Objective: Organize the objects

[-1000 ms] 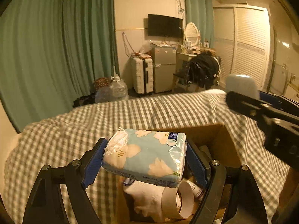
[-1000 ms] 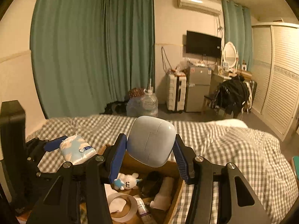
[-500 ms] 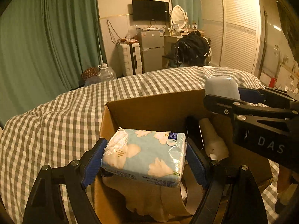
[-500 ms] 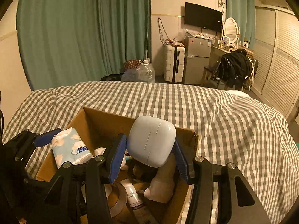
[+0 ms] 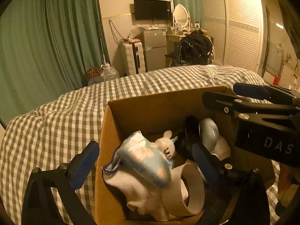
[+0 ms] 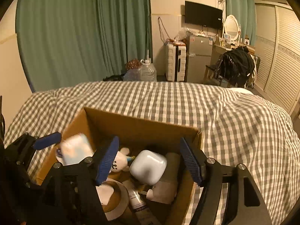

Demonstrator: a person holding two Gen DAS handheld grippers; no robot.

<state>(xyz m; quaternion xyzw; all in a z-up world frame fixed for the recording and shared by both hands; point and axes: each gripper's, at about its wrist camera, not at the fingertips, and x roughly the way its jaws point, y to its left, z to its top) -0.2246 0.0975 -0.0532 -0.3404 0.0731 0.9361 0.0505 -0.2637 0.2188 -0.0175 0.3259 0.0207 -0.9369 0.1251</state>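
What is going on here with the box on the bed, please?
A person with a gripper in each hand is dropping things into a cardboard box on the checked bed cover. The left gripper is open over a tissue pack; the right gripper is open over a white case lying inside.

You are looking at a bed (image 6: pixel 215 108) that is wearing a grey-and-white checked cover (image 5: pixel 56 123) — the cloth is rumpling into soft folds toward its far edge and is falling away at the sides. A cardboard box (image 6: pixel 135 123) is sitting directly on the cover, open at the top, its brown walls standing upright; in the left wrist view the same box (image 5: pixel 150 108) is resting near the close edge of the bed. Beyond the far edge, the floor (image 6: pixel 161 78) is carrying a clear water jug (image 6: pixel 148 72) — standing upright by the green curtain.
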